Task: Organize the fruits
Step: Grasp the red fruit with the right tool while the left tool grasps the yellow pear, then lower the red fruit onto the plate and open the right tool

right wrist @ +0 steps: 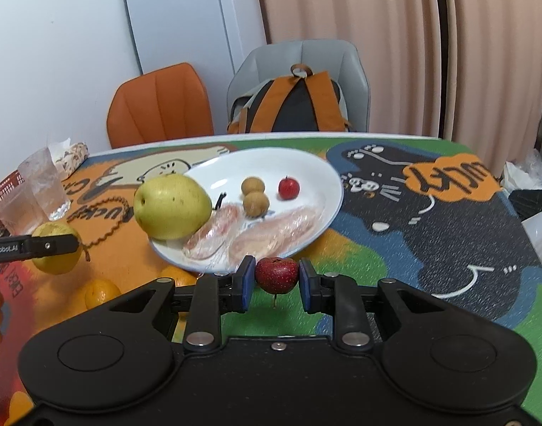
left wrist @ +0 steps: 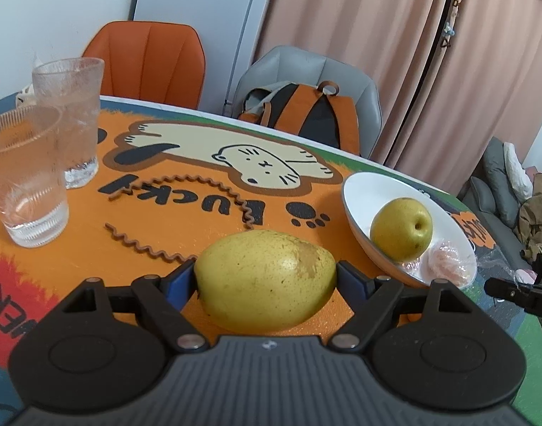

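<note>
Right up close: the left gripper (left wrist: 265,285), pinching a big yellow pear (left wrist: 264,266) between its two blue pads, one pad on each side, over the orange cat mat (left wrist: 164,220). Past it, to the right, a white plate (left wrist: 363,191) with a second pear (left wrist: 401,229) inside and pink wrapped fruit (left wrist: 448,261) just beside that pear. On the left, a near glass (left wrist: 26,177) and a far glass (left wrist: 72,117), close together. Between the glasses and the plate, a wavy brown cord (left wrist: 214,184) lying on the mat.

From the right wrist, nearest of all: the right gripper (right wrist: 276,278), pressed tight on a small red fruit (right wrist: 276,273), stem hanging down. Just behind, the white plate (right wrist: 306,170) again. In it, the second pear (right wrist: 171,206) at the left rim, two little brown fruits (right wrist: 256,204) touching, a tiny red fruit (right wrist: 288,187) near them, and the pink wrapped fruit (right wrist: 271,234) at the front. Left of the plate, two oranges (right wrist: 102,293) on the mat. Far left, the left gripper (right wrist: 54,245) seen from the side, gripping the yellow pear (right wrist: 54,264). Behind the table, a backpack (right wrist: 292,106) on a grey chair (right wrist: 342,56).
</note>
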A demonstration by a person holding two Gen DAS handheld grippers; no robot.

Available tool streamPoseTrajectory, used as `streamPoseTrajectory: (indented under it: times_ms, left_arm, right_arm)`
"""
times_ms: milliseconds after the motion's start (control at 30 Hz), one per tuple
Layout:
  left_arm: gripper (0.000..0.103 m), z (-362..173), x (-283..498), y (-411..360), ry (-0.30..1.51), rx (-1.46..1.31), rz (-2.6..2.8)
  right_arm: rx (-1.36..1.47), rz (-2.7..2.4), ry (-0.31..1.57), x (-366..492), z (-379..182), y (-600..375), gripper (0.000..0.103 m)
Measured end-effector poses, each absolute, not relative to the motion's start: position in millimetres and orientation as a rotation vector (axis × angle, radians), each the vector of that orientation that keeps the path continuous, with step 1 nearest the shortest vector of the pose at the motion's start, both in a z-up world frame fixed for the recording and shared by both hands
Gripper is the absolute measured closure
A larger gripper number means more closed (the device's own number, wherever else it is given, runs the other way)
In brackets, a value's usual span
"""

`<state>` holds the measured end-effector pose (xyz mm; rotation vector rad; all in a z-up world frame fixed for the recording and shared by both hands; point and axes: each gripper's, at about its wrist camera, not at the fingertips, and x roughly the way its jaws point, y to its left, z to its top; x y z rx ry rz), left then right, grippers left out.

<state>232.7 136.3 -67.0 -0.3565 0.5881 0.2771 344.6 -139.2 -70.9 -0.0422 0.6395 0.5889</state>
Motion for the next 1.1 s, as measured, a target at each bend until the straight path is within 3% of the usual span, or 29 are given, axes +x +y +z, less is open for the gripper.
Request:
streamPoseTrajectory:
  times_ms: [867,933,1000,1100]
  left_arm:
    - [0.021,-46.0,199.3,146.4,0.538,-0.353,0.335]
    - [0.021,-45.1,200.2,145.2,0.536,-0.35,0.329]
    - [0.021,-44.2,201.3,143.1,0.533,-0.347,0.324]
    - [0.021,-41.7,204.9,139.2,0.529,-0.342,0.312]
  right_arm:
    - [-0.092,0.696,0.586,346.6,-55.0,-83.2,0.078]
    - [-0.095,0.702,0.586,348.6,-54.8,-81.4,0.072]
    - [-0.106,0.7,0.577,348.4,-54.4,-80.8,0.06]
    - [-0.094,0.702,0.568,348.0,-52.0,-85.4,0.06]
